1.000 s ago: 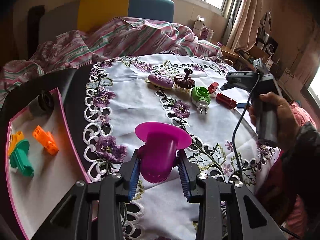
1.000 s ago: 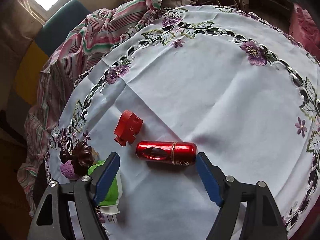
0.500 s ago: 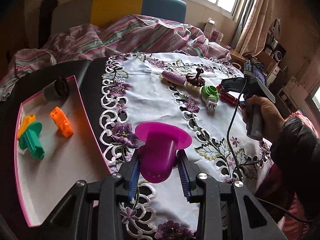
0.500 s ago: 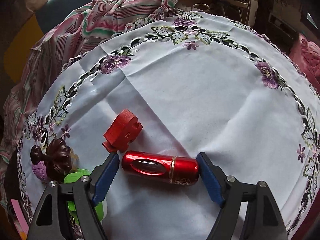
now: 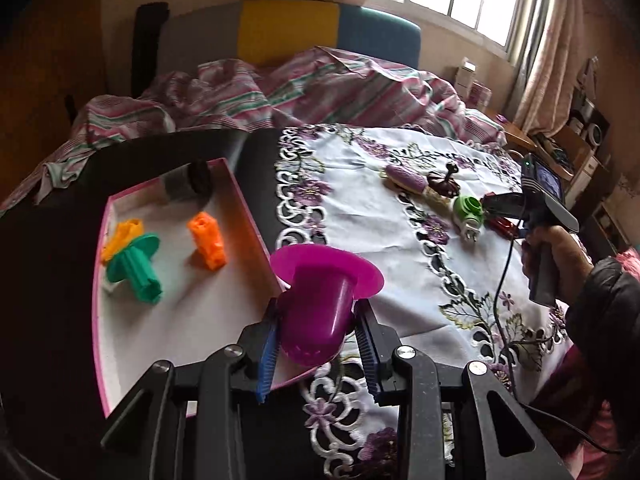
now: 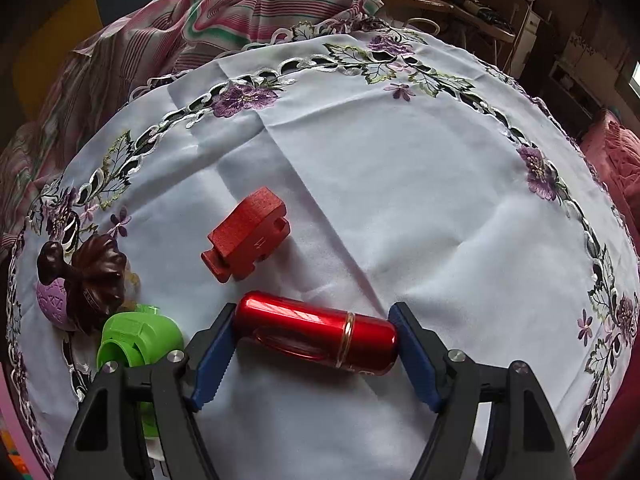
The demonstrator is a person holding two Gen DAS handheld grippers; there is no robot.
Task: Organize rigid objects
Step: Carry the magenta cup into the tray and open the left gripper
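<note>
I count 4 pieces already lying in the pink-rimmed tray (image 5: 244, 196): a green flanged piece (image 5: 136, 266), a yellow piece (image 5: 120, 236) tucked against it, an orange block (image 5: 206, 240) and a grey-and-black cylinder (image 5: 188, 180) at the far end. My left claw (image 5: 316, 324) is clamped on the body of a magenta flanged cup (image 5: 320, 300), carried in the air at the tray's near right edge, so I judge that piece is nearly delivered but not yet set down.

My right claw (image 6: 312, 344) stands wide, with a red metal capsule (image 6: 316, 334) lying lengthwise between its pads on the bench cloth (image 6: 400, 180). The pads sit right at the capsule's 2 ends; I cannot tell whether they press yet, and the capsule appears to rest on the cloth.

Left on the bench I see 5 things: that capsule, a red wooden block (image 6: 246, 240) just beyond it, a green plug-in device (image 6: 136, 340), a dark brown knobbed piece (image 6: 88, 276) and a purple oval piece (image 6: 52, 300). So I reckon the job is roughly half done.

The purple piece is mostly hidden behind the brown one, and the plug-in device is partly covered by my right claw's finger. The tray's near corner is blocked by my left claw, and what the grey cylinder is I cannot make out.
</note>
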